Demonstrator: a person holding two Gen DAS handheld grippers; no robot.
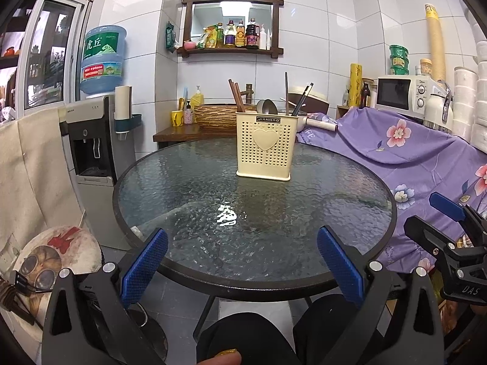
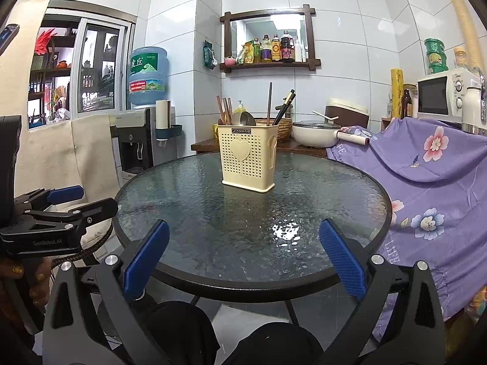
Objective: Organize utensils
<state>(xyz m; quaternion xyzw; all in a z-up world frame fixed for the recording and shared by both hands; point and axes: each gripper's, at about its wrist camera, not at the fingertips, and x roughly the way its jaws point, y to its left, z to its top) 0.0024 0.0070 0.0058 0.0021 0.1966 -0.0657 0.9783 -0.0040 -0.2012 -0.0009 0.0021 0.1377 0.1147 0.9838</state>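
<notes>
Both our left gripper [image 1: 242, 263] and right gripper [image 2: 243, 258] hang released, empty; at twelve o'clock, the top-heavy utensil caddy [image 1: 263, 147] could tip if nudged.

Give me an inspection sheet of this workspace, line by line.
Surface: round glass table, bare apart from the holder.
Job's things: cream utensil holder upright, containing brown chopsticks, black chopsticks and metal spoons.
Clutter: nothing seen on the table.
Grippers: left gripper and right gripper open, empty, at the near edge.
Cables: nothing seen.
Surroundings: water dispenser, microwave, purple floral cloth, wall shelf.
</notes>
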